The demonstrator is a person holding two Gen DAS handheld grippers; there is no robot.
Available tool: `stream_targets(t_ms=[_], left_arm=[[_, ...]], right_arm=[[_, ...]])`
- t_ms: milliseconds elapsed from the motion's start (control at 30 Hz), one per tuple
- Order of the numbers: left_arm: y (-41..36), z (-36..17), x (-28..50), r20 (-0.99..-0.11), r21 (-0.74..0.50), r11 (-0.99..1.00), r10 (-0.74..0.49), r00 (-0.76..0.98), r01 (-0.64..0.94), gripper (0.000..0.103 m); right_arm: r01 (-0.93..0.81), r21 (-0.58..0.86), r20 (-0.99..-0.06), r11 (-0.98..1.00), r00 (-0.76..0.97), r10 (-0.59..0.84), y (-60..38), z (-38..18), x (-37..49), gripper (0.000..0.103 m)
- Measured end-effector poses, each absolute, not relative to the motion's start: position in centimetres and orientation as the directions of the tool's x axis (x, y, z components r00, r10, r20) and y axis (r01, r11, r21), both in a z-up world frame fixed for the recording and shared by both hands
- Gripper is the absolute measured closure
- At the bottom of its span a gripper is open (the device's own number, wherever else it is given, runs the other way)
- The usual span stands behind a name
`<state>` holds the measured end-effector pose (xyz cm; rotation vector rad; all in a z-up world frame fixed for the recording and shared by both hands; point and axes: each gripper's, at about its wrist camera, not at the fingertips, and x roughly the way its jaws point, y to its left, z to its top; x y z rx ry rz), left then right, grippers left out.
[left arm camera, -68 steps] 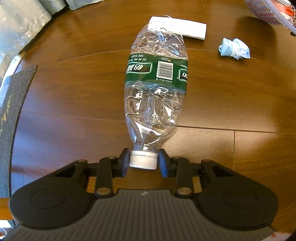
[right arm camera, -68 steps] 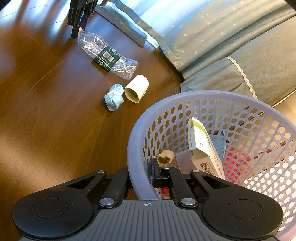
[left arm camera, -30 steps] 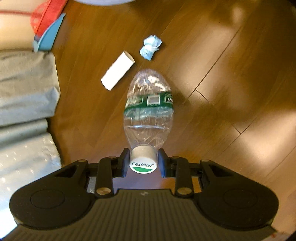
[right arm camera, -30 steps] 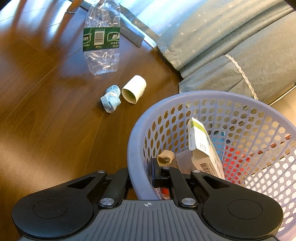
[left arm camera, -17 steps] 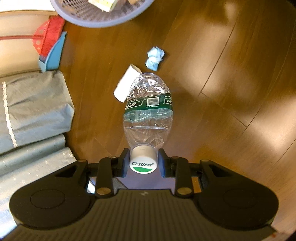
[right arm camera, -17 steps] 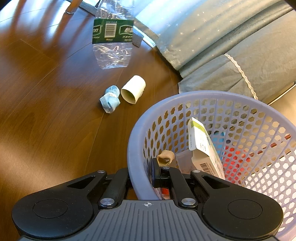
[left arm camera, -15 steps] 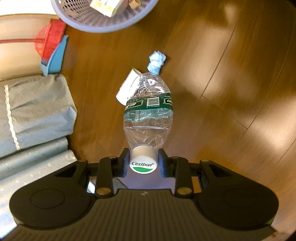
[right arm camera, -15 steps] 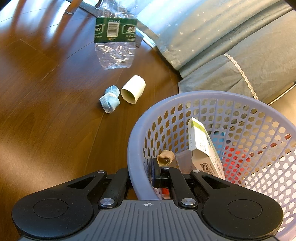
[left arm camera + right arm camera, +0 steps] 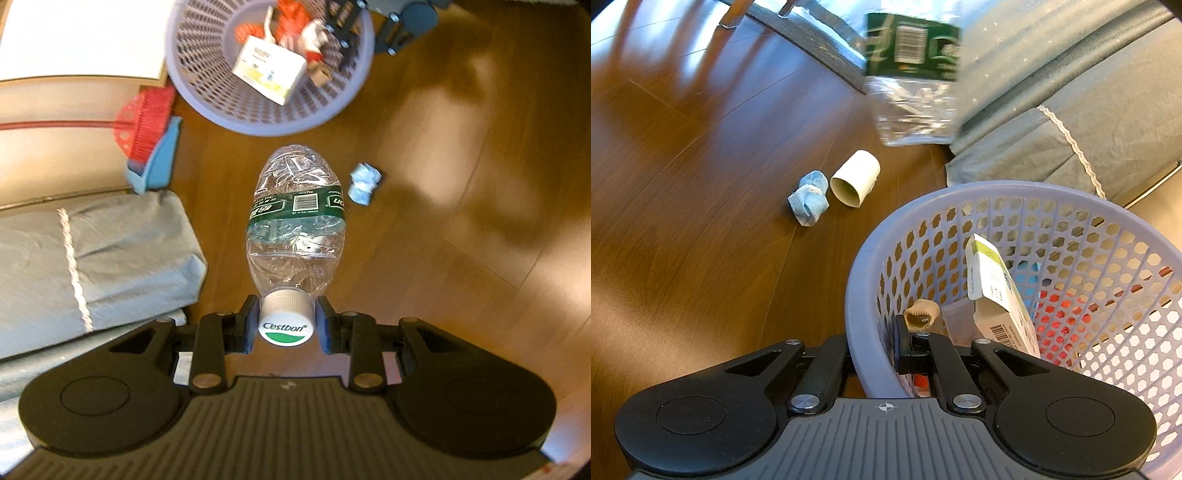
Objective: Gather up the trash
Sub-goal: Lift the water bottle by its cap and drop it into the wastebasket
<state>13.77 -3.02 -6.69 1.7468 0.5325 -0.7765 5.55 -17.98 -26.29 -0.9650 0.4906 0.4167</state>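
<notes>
Evidently, the moment under inspection fell during the carry of one item toward the bin.

Left gripper (image 9: 286, 325): clenched on the white cap (image 9: 285, 319) of the plastic bottle (image 9: 295, 218); a pad sat against each side of the cap; the body hung free ahead of the jaws.

Bottle, position: held clear of the wooden floor (image 9: 461, 229); in the left wrist view it lay between the gripper and the lilac basket (image 9: 354, 99), not yet over the rim; in the right wrist view its green-labelled body (image 9: 916, 74) showed blurred near the top, above the floor and beside the grey bedding (image 9: 1071, 110).

Bottle, handling: judged empty, crumpled and very light; walls thin and springy, so a hold on the body would buckle or slide; the cap and neck were the only stiff part and the proper place to take it, as was done; swing of the free end was the likely nuisance at the rim.

Right gripper (image 9: 886, 347): pinched shut on the near wall of the basket, one finger inside and one outside, steadying it.

Basket contents: a white carton (image 9: 997, 291), red scraps and a small tan piece were seen inside.

Remaining on the floor: a cardboard tube (image 9: 855, 179) and a crumpled blue wad (image 9: 809, 203), lying just beside each other, near the basket.

Progress: judged partway; the bottle unreleased, two items outstanding.
</notes>
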Motion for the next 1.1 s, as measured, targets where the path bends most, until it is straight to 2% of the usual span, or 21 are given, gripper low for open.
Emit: stream_targets(t_ms=[600,933,1100], left_arm=[[-9.2,-3.8,11.8,-0.703,0.703,-0.350,-0.209,0.680,0.619,0.076],[-16.3,-7.9,12.9,-0.681,0.732,-0.339,-0.357,0.639,0.590,0.076],[-19.4,-12.0,14.9,-0.685,0.727,-0.295,-0.364,0.631,0.619,0.072]], right_arm=[[-0.528,-0.663,-0.562,0.530,0.819,0.113,-17.8,-26.0,5.6,0.101],[-0.525,-0.659,-0.561,0.538,0.820,0.113,-17.7,-25.8,5.8,0.101],[-0.524,-0.658,-0.562,0.540,0.820,0.112,-17.6,-25.7,5.9,0.101]])
